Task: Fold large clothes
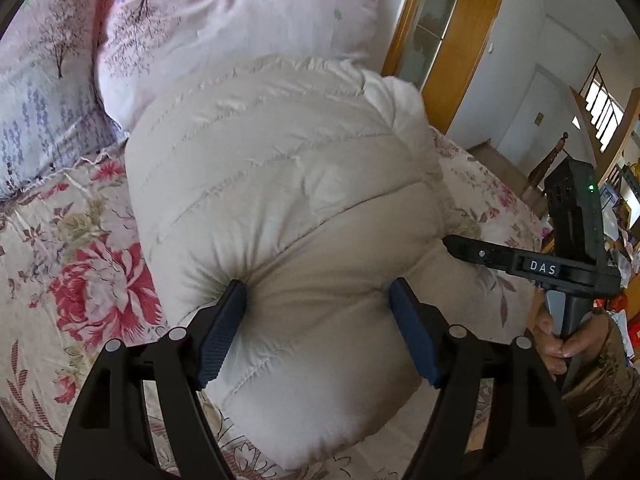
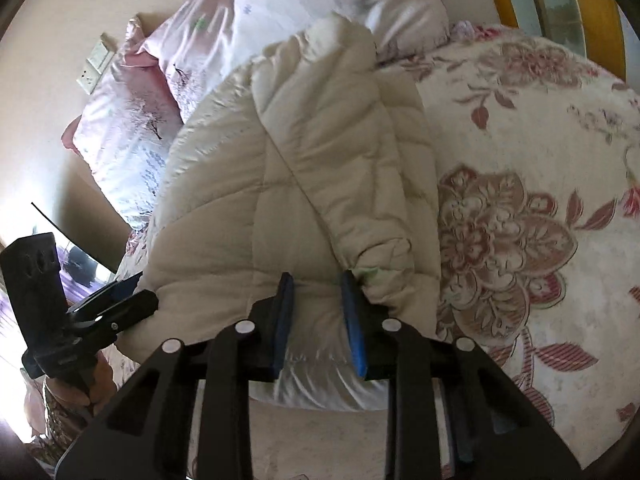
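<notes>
One cream quilted puffer coat lies bundled on the floral-sheeted bed near two pink pillows. Left gripper, jaws wide, squeezes its near fold; right gripper, jaws narrow, pinches its hem. Only the right view shows a wall socket.

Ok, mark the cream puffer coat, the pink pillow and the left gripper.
cream puffer coat [image 1: 280, 168], left wrist view, quilted back panel.
pink pillow [image 1: 248, 12], left wrist view, top face.
left gripper [image 1: 318, 304], left wrist view, between fingertips.
</notes>
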Available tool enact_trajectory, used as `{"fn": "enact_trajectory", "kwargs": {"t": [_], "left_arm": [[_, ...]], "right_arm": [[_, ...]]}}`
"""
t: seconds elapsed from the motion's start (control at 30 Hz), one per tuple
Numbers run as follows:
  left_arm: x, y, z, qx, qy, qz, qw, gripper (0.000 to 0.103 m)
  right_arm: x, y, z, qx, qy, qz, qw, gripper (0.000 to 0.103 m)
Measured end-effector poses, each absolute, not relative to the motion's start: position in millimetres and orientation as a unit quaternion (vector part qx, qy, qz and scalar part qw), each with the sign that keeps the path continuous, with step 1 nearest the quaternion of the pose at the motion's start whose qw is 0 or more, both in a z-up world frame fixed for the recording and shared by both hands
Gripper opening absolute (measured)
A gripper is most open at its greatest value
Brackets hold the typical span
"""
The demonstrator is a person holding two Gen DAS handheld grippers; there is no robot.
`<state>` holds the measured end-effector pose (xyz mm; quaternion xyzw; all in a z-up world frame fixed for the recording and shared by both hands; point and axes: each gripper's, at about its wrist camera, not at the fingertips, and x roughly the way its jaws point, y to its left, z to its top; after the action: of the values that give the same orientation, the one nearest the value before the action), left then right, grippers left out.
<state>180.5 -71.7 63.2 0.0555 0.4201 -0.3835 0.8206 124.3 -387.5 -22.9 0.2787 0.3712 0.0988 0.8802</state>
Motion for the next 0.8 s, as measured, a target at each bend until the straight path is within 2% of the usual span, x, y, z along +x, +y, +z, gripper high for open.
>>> {"fn": "enact_trajectory", "kwargs": {"t": [0.5, 0.57, 0.6, 0.63, 0.7, 0.73, 0.8], "left_arm": [[172, -92, 45, 0.105, 0.409, -0.350, 0.836, 0.077], [172, -93, 45, 0.110, 0.408, -0.349, 0.837, 0.078], [172, -94, 45, 0.110, 0.408, -0.349, 0.836, 0.078], [172, -94, 45, 0.110, 0.409, -0.348, 0.836, 0.078], [173, -93, 46, 0.110, 0.410, -0.349, 0.836, 0.078], [174, -93, 46, 0.109, 0.410, -0.349, 0.835, 0.078], [173, -94, 46, 0.109, 0.410, -0.349, 0.836, 0.078]], "right_arm": [[131, -392, -28, 0.288, 0.390, 0.103, 0.869, 0.027], [131, -393, -16, 0.276, 0.399, 0.099, 0.869, 0.037], [131, -393, -10, 0.274, 0.396, 0.101, 0.871, 0.050], [130, -395, 2, 0.270, 0.385, 0.100, 0.877, 0.059], [135, -399, 24, 0.254, 0.360, 0.084, 0.894, 0.064], [138, -402, 31, 0.253, 0.352, 0.073, 0.898, 0.070], [151, -411, 41, 0.263, 0.340, 0.057, 0.901, 0.073]]}}
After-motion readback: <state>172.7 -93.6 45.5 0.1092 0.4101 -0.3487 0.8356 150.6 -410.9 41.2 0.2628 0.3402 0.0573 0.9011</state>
